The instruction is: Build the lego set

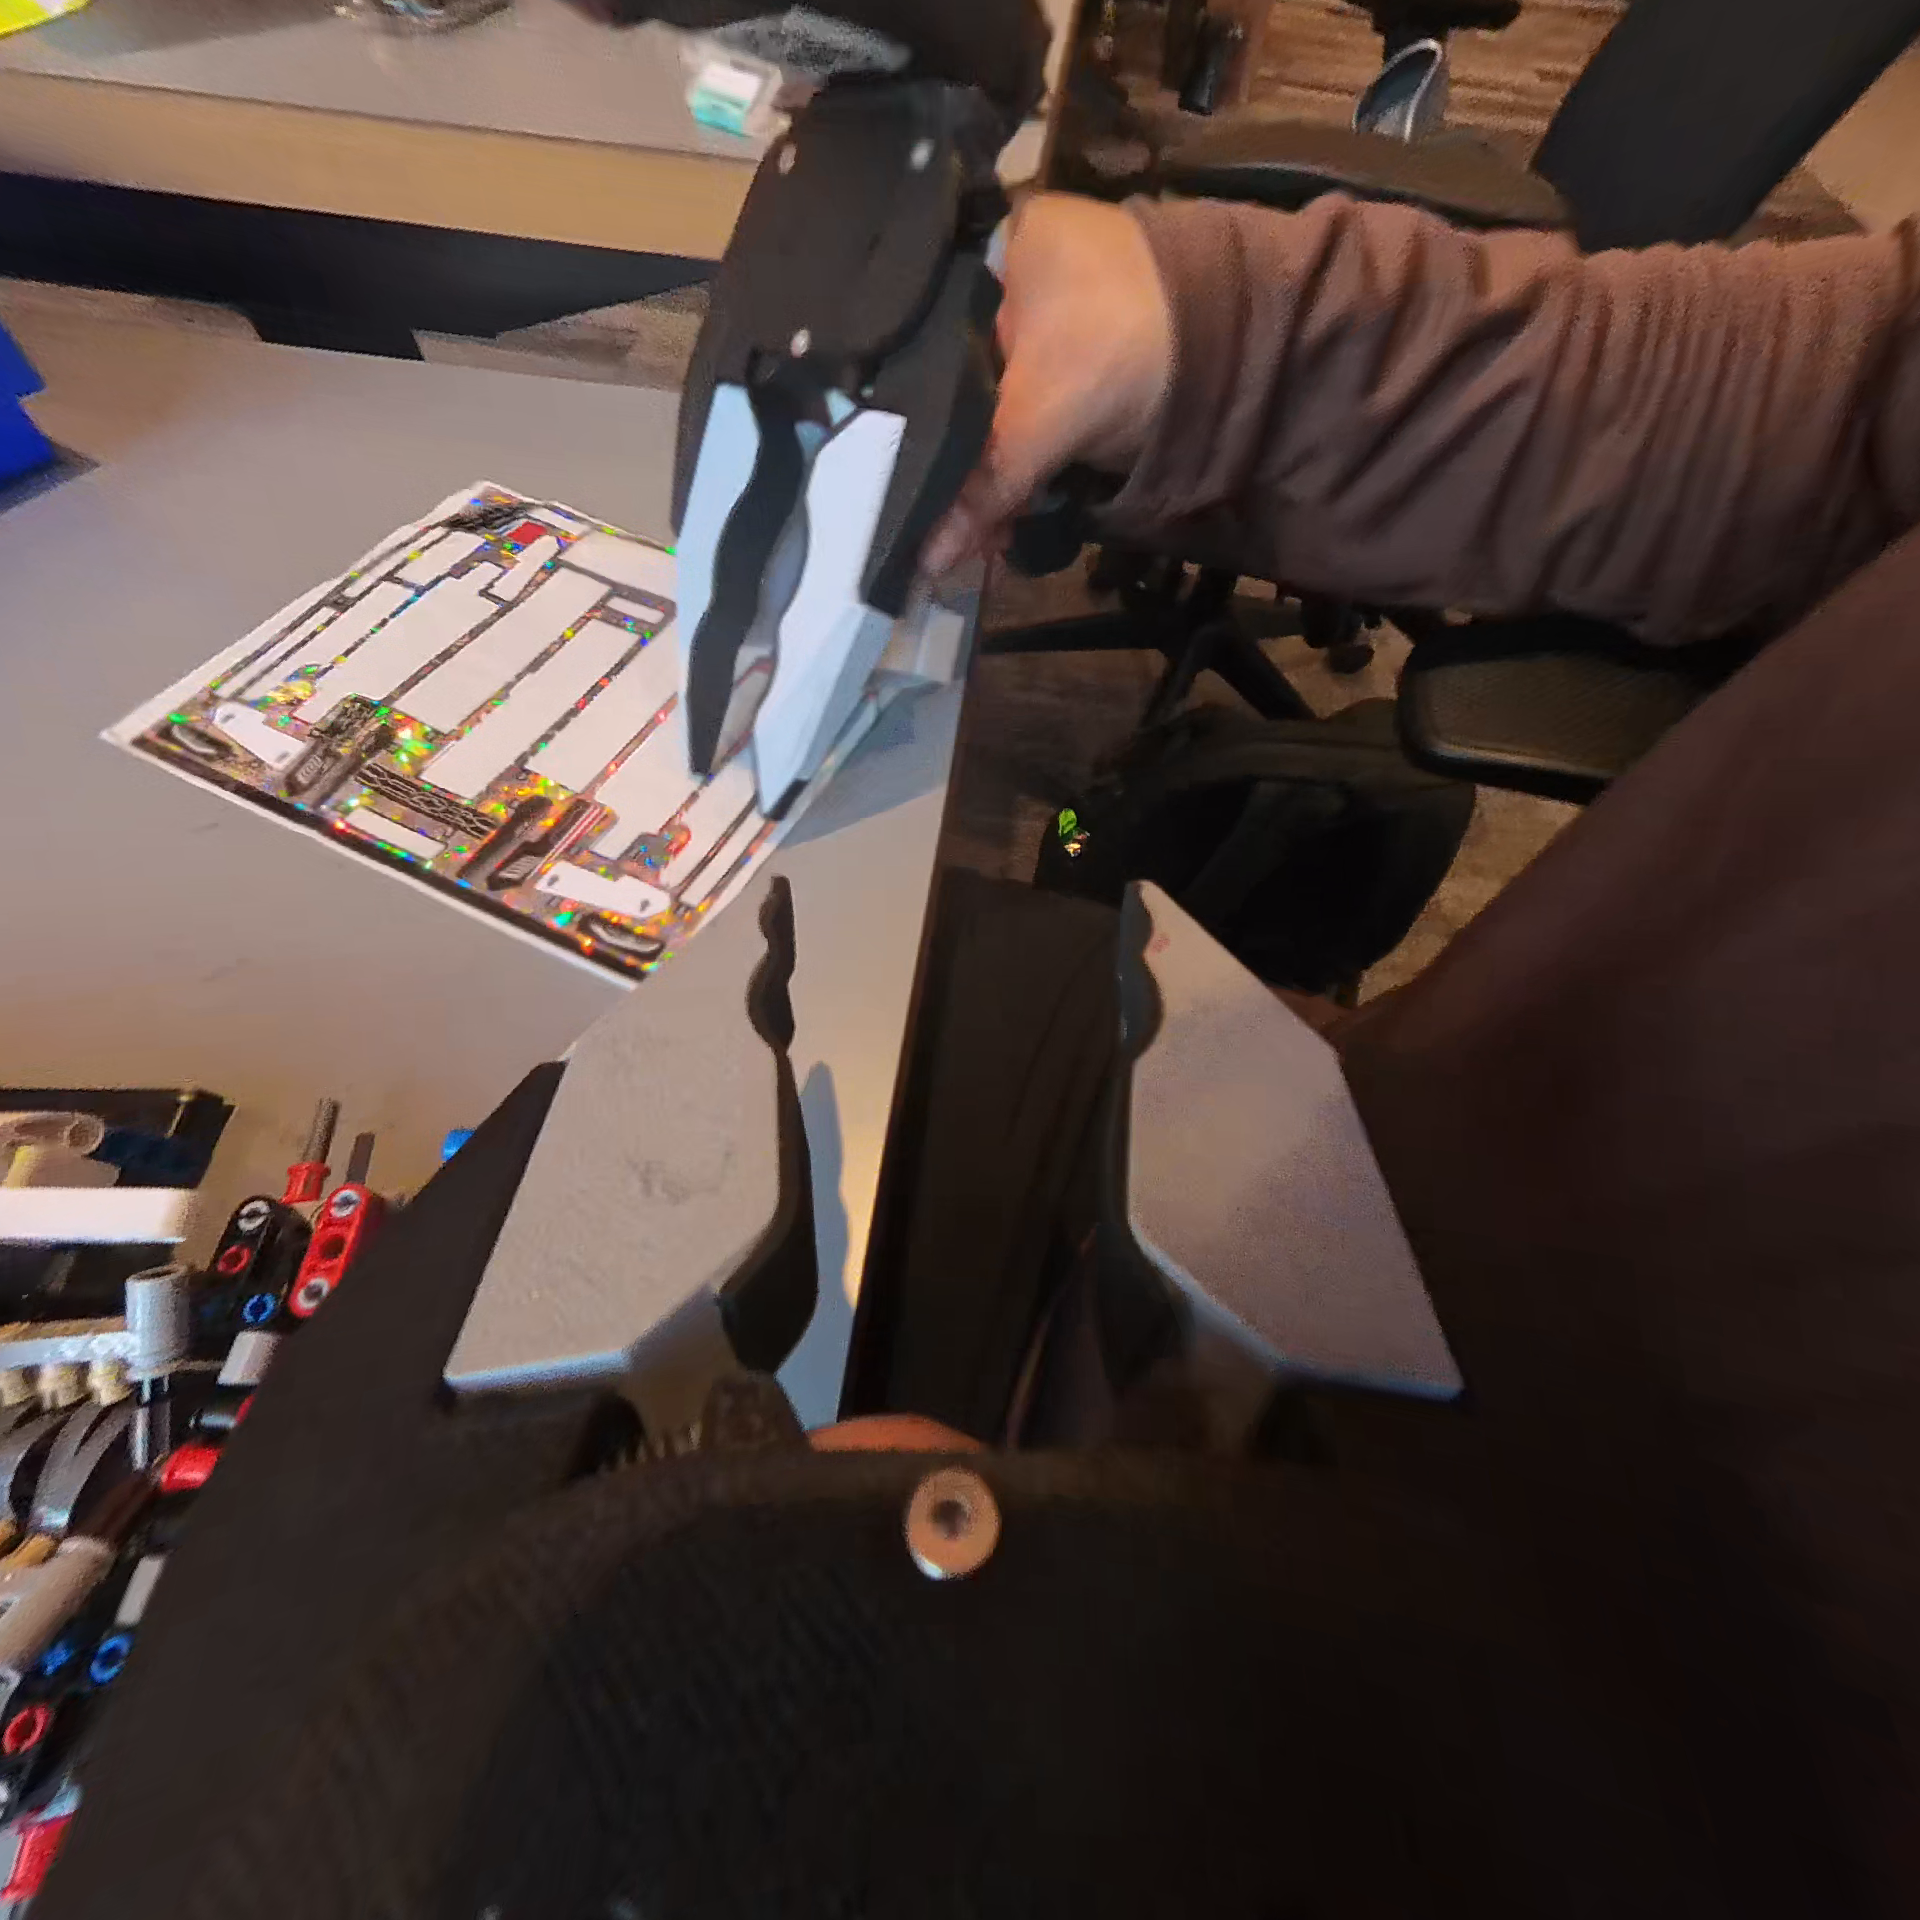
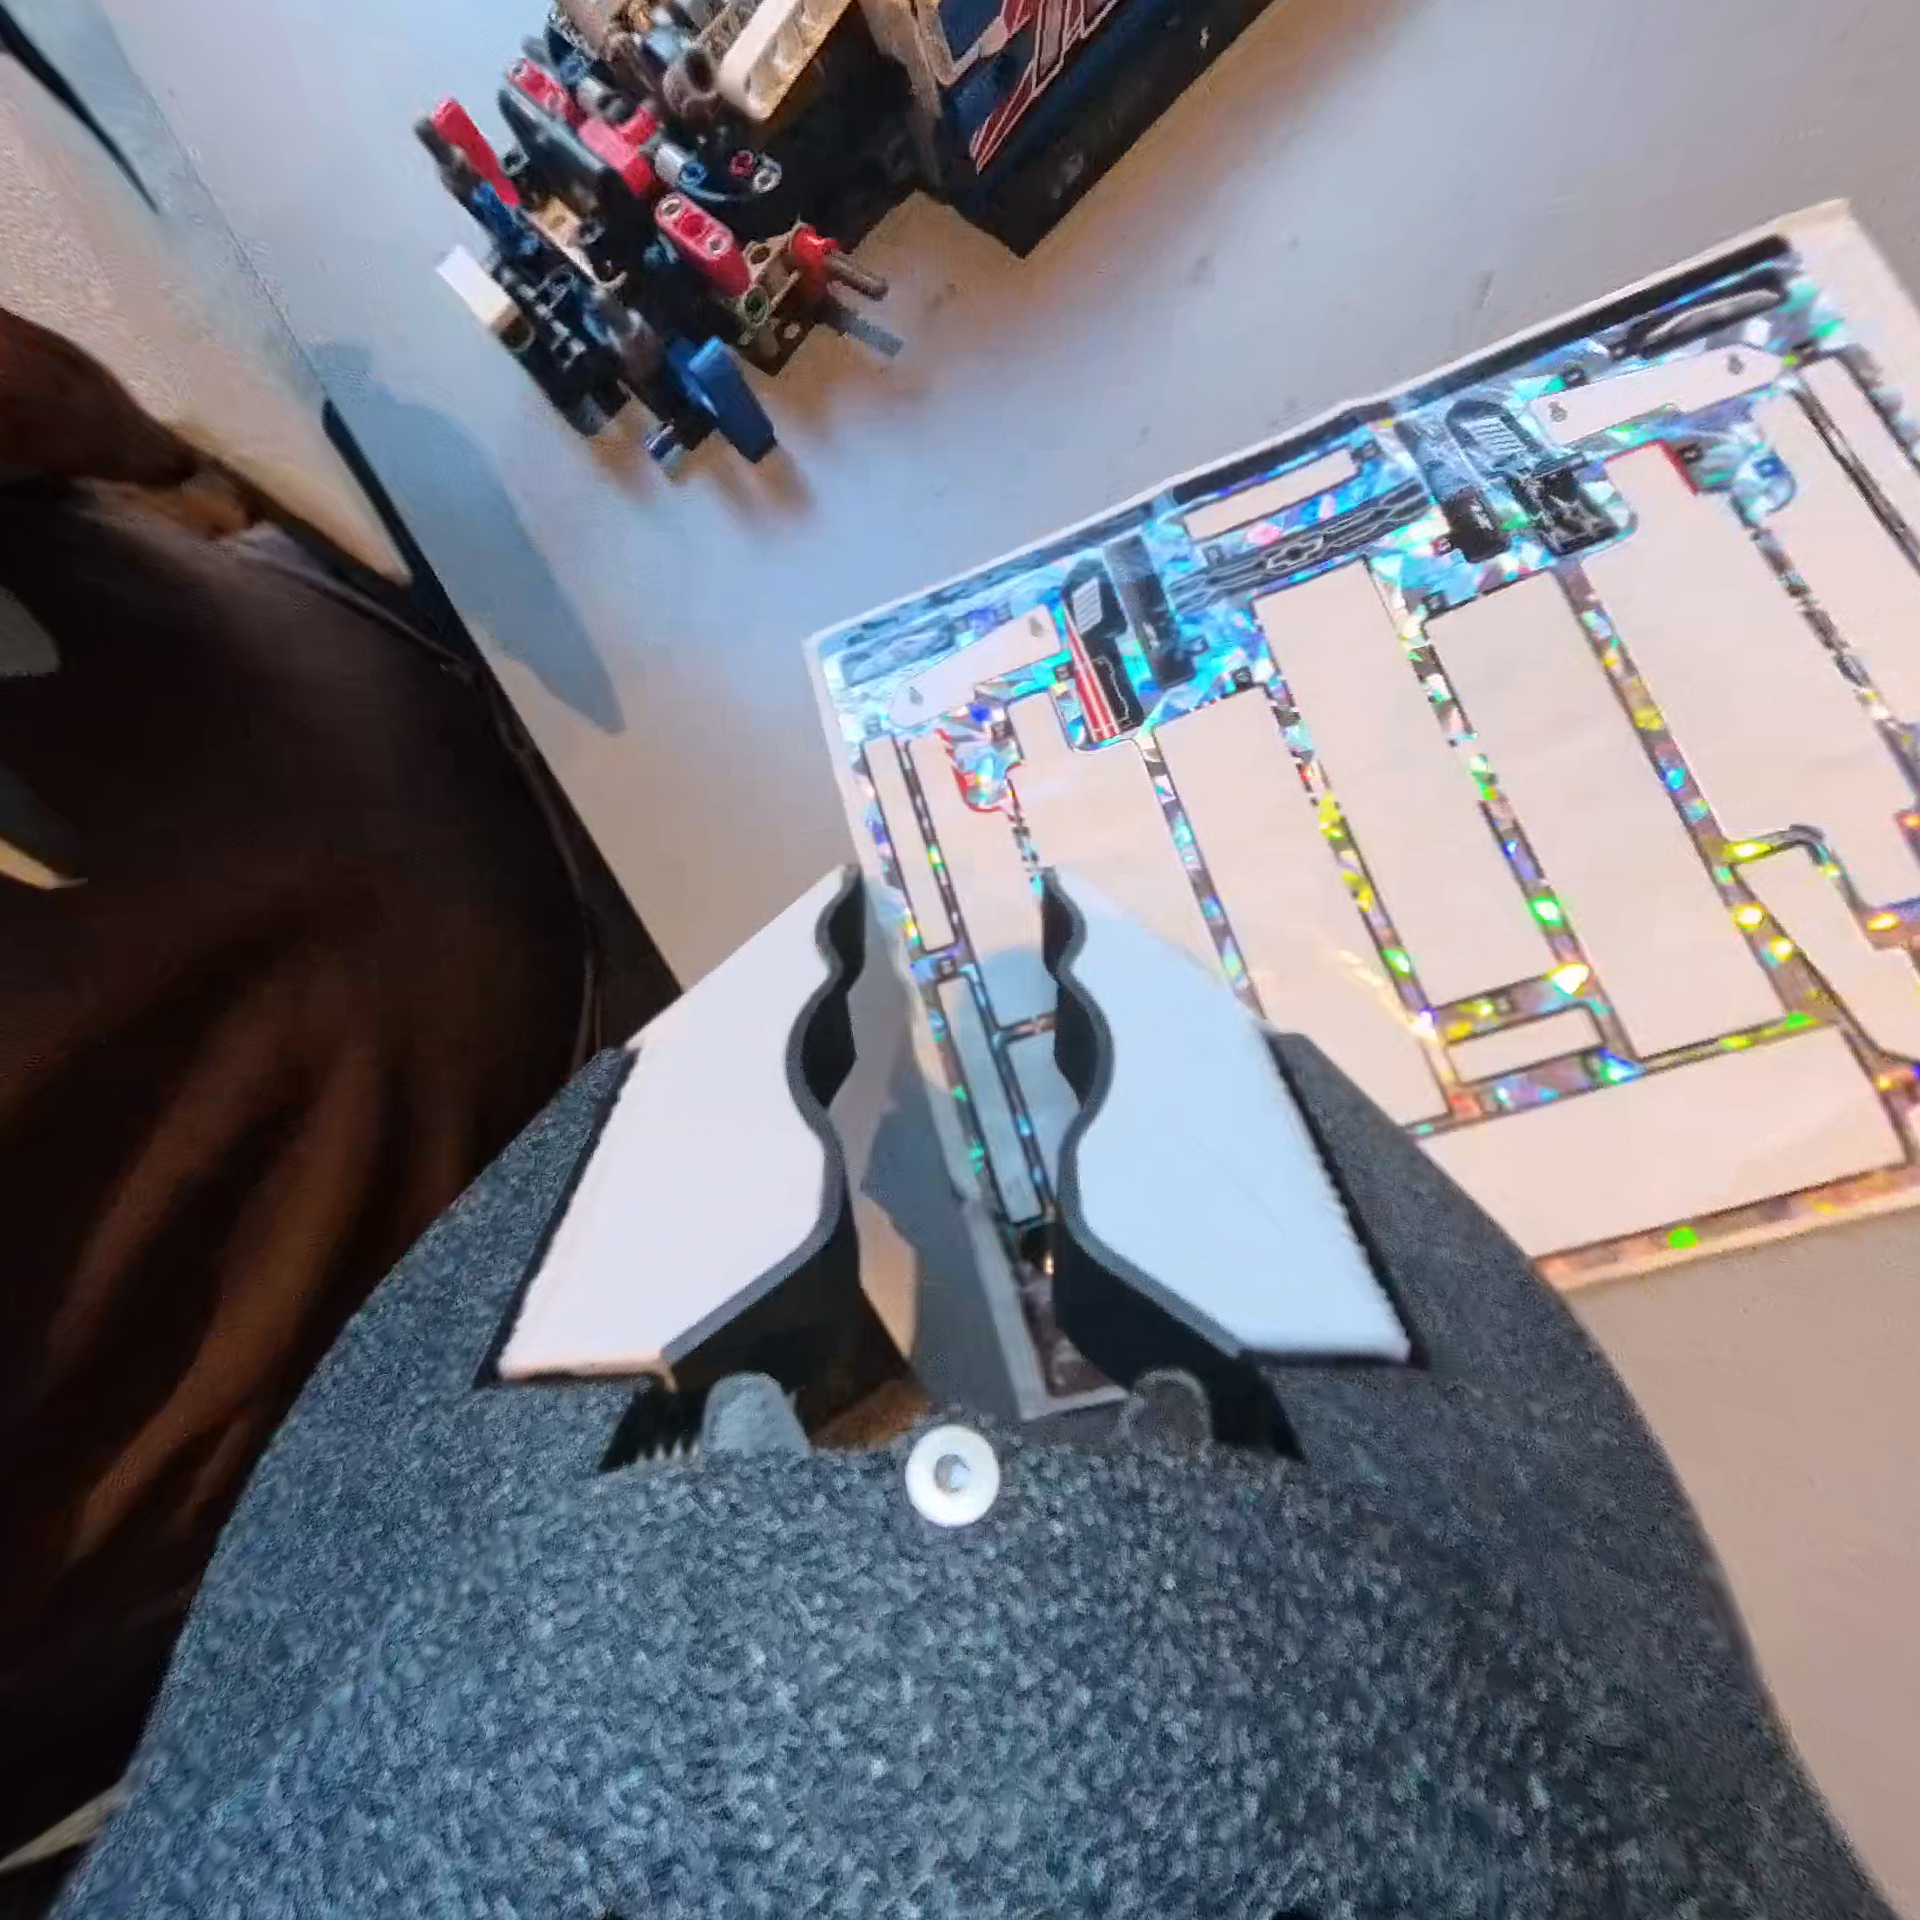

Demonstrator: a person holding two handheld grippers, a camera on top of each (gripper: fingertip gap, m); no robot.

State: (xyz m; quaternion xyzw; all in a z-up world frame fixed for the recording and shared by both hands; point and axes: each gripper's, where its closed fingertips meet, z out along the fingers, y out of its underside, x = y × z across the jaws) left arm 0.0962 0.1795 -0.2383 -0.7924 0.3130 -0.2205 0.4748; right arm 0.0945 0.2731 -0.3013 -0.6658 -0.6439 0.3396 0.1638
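Note:
A holographic sticker sheet [image 2: 1455,790] with several white cut-out gaps lies flat on the grey table; it also shows in the left wrist view [image 1: 436,707]. My right gripper [image 2: 948,894] points down at the sheet's near corner with its jaws partly apart, straddling the sheet's edge strip without clamping it. From the left wrist view it [image 1: 743,790] stands tips-down on that corner, held by a hand. The partly built lego model [image 2: 675,208], black with red, blue and grey pieces, sits beyond the sheet and also shows at the lower left [image 1: 156,1351]. My left gripper [image 1: 951,925] is wide open and empty over the table's edge.
The table edge [image 1: 914,935] runs down the middle of the left wrist view, with black office chairs [image 1: 1538,707] and floor beyond it. A brown sleeve [image 1: 1507,416] reaches in from the right. A second table [image 1: 364,135] stands farther back.

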